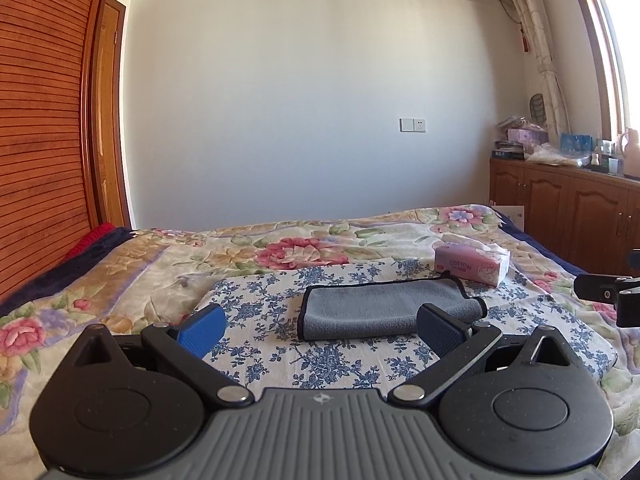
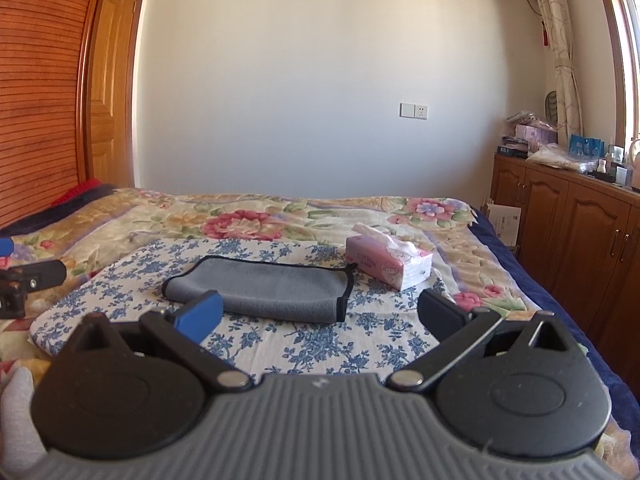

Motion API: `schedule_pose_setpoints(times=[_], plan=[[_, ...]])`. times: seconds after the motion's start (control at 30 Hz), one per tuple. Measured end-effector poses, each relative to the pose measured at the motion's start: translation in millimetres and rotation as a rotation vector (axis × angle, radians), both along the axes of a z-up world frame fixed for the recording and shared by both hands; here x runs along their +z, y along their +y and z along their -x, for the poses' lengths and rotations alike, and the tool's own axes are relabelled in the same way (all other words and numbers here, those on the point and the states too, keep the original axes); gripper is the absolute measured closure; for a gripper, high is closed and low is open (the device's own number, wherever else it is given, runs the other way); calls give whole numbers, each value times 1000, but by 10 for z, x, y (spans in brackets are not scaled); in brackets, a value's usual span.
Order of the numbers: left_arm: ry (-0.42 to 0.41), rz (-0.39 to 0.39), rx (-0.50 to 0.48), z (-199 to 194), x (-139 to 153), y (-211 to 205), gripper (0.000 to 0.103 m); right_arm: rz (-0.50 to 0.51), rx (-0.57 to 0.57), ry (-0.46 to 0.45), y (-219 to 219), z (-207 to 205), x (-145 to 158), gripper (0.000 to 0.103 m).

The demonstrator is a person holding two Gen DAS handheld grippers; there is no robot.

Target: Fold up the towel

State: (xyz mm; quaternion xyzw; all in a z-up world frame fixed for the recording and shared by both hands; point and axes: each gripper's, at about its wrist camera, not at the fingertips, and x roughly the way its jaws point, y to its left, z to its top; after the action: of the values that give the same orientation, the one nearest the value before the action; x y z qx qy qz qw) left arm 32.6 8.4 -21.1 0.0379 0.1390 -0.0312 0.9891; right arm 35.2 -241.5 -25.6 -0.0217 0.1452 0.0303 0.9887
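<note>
A grey towel [image 1: 380,306] with black trim lies folded into a long strip on a blue-flowered white cloth [image 1: 340,364] on the bed. It also shows in the right wrist view [image 2: 268,290]. My left gripper [image 1: 320,330] is open and empty, held just in front of the towel's near edge. My right gripper [image 2: 320,316] is open and empty, also just short of the towel. Each gripper's body shows at the edge of the other's view: the right one [image 1: 612,294] and the left one [image 2: 24,284].
A pink tissue box [image 1: 472,264] stands on the bed behind the towel's right end; it also shows in the right wrist view [image 2: 388,262]. A floral bedspread [image 1: 120,280] covers the bed. Wooden cabinets [image 2: 568,232] line the right wall; a wooden wardrobe [image 1: 40,140] stands left.
</note>
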Motion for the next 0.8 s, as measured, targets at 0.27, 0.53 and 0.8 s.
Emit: schedule_pose_setpoints(times=[0.27, 0.53, 0.8], plan=[[-16, -1, 11, 11, 6, 15, 0, 0, -10, -30, -10, 26, 13, 0], [-14, -5, 12, 21, -4, 12, 0, -1, -12, -33, -11, 24, 17, 0], [-10, -6, 12, 22, -13, 6, 0, -5, -15, -33, -9, 29, 15, 0]])
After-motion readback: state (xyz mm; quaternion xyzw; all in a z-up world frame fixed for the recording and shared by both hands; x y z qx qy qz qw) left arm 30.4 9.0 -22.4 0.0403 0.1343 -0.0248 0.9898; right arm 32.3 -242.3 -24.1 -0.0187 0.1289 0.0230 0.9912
